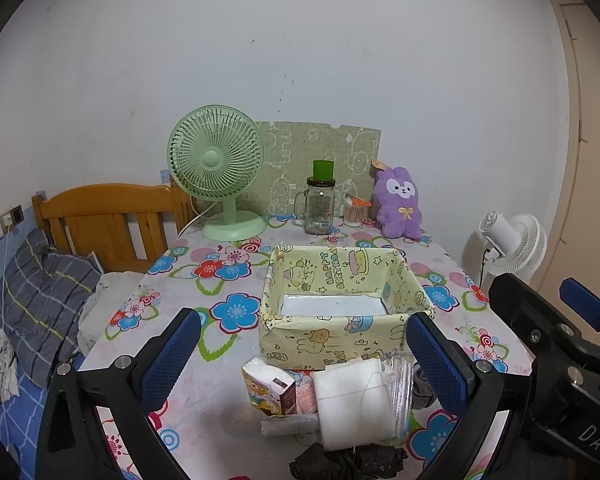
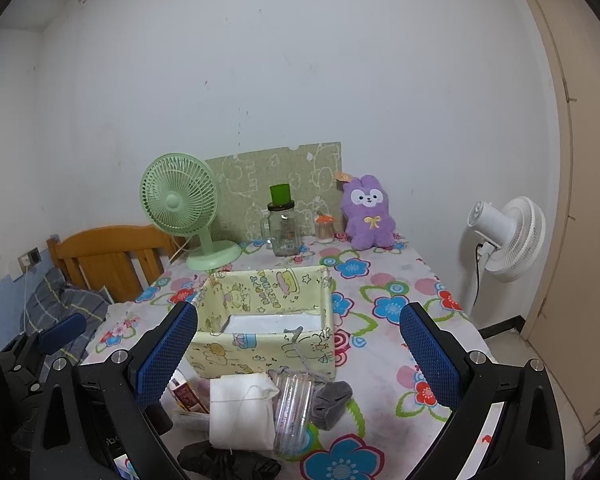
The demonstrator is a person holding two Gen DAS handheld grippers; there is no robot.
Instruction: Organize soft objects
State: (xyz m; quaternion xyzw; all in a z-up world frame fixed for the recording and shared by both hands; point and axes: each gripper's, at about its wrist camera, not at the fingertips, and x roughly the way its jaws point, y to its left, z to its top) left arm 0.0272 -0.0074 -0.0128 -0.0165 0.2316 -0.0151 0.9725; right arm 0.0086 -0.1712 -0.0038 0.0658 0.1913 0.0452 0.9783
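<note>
Both sets of jaws stand wide apart and empty: the left gripper (image 1: 304, 354) and the right gripper (image 2: 300, 354) hover low over the near end of the desk (image 2: 384, 364), each framing the same small heap of things. That heap lies just in front of the yellow box (image 1: 342, 342), between it and the near desk edge: a white cloth pouch (image 2: 242, 412) with a loose string, a ribbed clear tube (image 2: 294, 412) touching its right side, a grey drawstring bag (image 2: 332, 400) right of the tube, a black cloth (image 2: 228, 462) nearest the edge, and a small tissue pack (image 1: 266, 386) to the left.

The risk, as I judge it, is the crowding: closing on the pouch could also catch the tube or snag the string, dragging hard things along or rolling the tube off the desk

The yellow box is open-topped and looks empty, its pale floor bare. Behind it a glass jar (image 1: 319, 210) with a green lid appears empty, and a small holder (image 1: 355, 213) holds what look like cotton swabs
</note>
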